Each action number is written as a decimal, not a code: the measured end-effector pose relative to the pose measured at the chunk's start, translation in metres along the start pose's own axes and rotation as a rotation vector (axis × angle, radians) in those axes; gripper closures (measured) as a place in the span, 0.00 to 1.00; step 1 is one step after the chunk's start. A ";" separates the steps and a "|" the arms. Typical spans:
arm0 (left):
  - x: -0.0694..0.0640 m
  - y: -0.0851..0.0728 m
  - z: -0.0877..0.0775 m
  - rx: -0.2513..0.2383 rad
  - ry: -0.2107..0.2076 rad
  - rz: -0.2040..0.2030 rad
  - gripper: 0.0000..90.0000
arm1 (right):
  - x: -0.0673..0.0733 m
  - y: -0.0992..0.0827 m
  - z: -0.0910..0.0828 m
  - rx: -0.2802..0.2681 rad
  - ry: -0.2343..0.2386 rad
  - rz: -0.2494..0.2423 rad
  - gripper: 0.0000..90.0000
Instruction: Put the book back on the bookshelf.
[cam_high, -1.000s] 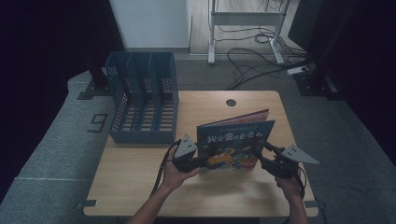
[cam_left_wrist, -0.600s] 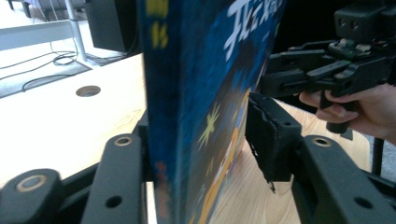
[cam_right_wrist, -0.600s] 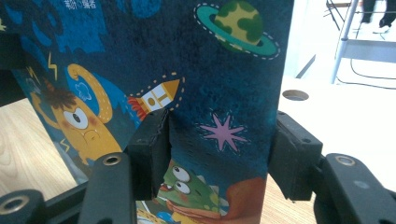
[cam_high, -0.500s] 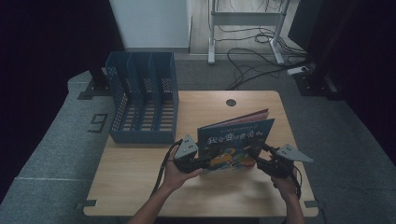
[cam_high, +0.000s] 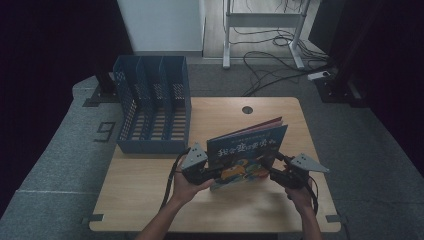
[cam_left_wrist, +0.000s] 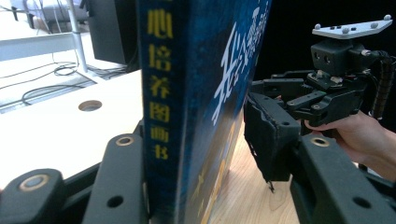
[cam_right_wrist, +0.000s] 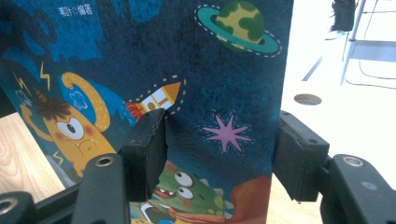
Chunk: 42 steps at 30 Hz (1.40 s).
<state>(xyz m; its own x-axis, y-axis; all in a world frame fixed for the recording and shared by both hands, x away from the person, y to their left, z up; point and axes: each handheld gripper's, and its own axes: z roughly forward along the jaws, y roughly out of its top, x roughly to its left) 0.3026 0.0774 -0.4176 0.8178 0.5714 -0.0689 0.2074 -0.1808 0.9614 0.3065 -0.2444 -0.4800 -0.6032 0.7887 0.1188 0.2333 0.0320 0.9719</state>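
A blue picture book (cam_high: 247, 150) with cartoon monsters stands upright on its bottom edge on the wooden table (cam_high: 150, 200), tilted a little. My left gripper (cam_high: 212, 172) straddles its spine (cam_left_wrist: 161, 93). One pad touches the spine, and wood shows between the other pad (cam_left_wrist: 271, 140) and the cover. Its jaws have just been closing. My right gripper (cam_high: 272, 167) straddles the book's free edge (cam_right_wrist: 280, 93). One pad (cam_right_wrist: 149, 140) lies against the cover and the other sits just behind the edge. Its jaws have just been opening.
A blue mesh file rack (cam_high: 152, 107) with several upright slots stands at the table's back left. A round cable hole (cam_high: 247, 109) sits near the far edge. Bare wood lies in front of the book, between my forearms.
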 end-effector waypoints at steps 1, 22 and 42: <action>0.000 0.000 -0.001 0.000 0.011 0.007 0.62 | 0.000 0.000 0.001 0.000 0.002 0.001 0.43; -0.008 0.001 -0.010 0.024 -0.038 0.013 0.83 | 0.002 0.002 0.009 0.013 -0.027 0.027 0.40; -0.010 0.024 -0.006 -0.007 -0.026 0.012 0.69 | 0.004 0.003 0.014 0.014 -0.034 0.023 0.42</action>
<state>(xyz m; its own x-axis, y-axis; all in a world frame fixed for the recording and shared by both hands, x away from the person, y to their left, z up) 0.2956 0.0724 -0.3923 0.8338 0.5483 -0.0640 0.1934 -0.1816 0.9642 0.3154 -0.2324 -0.4799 -0.5714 0.8097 0.1340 0.2575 0.0218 0.9660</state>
